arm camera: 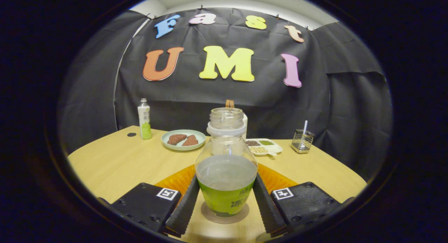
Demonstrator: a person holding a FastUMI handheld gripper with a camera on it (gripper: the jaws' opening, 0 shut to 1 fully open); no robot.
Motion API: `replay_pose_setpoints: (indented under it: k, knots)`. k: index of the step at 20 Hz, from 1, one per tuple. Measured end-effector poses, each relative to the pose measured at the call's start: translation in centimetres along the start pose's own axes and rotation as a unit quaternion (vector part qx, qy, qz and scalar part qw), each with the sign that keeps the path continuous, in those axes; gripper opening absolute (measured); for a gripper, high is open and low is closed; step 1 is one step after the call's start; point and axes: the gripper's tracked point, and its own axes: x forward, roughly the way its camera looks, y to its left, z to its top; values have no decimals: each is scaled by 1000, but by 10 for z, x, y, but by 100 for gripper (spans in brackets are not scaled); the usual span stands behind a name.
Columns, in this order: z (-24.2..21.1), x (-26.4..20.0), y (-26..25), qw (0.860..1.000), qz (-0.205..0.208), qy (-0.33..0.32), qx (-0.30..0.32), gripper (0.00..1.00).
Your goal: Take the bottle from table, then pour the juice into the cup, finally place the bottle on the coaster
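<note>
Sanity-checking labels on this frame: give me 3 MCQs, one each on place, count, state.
1. The plate holding brown pieces lies between:
A. the small bottle and the divided dish
B. the wire holder and the divided dish
C. the fingers

2. Filled sections in the divided dish:
A. one
B. three
C. five

3. The open-topped bottle is:
A. lying on its side
B. upside down
C. upright between the fingers

Key: 1 A, small bottle one side, dish the other. 2 B, dark, green and pale fills. 3 C, gripper fingers flank its sides above the orange coaster.
</note>
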Motion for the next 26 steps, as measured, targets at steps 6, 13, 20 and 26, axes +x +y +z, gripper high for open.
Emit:
replay_pose_setpoints:
  k: [6, 13, 20, 26]
  knots:
    - [-16, 5, 6, 999, 18, 25, 11, 88]
    - [-15, -1, -5, 1000, -5, 27, 7, 89]
    - [-16, -22, 2, 1000, -3, 22, 7, 91]
    - [-16, -48, 2, 1000, -2, -7, -12, 91]
